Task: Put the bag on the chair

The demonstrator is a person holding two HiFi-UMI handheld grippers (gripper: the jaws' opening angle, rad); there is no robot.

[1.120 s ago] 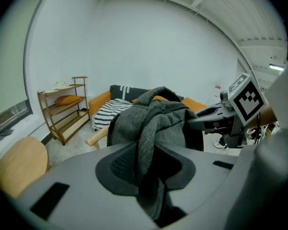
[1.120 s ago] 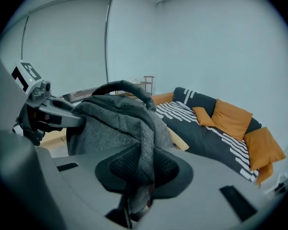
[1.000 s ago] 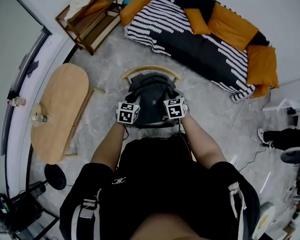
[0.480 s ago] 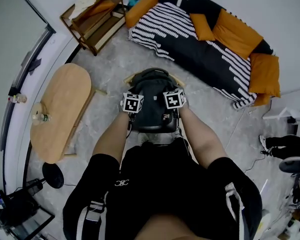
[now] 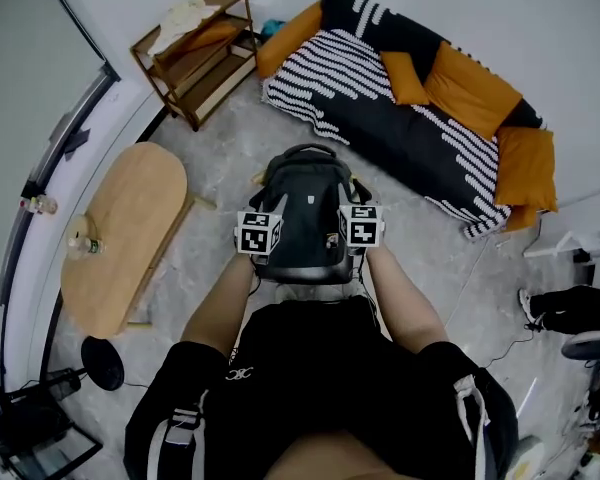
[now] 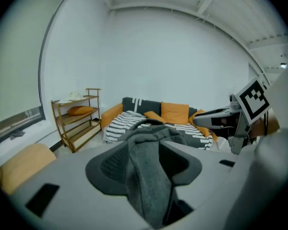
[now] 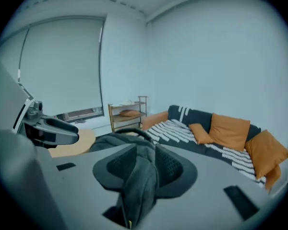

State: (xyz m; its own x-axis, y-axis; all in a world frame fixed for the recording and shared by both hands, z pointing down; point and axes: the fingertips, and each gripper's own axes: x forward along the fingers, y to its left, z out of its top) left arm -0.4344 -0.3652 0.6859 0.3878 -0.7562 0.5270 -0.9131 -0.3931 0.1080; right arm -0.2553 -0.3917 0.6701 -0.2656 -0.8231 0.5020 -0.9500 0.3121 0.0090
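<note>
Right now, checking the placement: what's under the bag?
Only a pale edge, apparently the chair seat, shows beneath the bag; the rest of the chair is covered.

The dark grey fabric backpack [image 5: 302, 218] with a looped top handle stands upright on the light wooden chair [image 5: 257, 177]. It covers nearly all of the chair, and only bits of curved backrest show beside it. Grey straps [image 6: 149, 176] lead off its near side.
</note>
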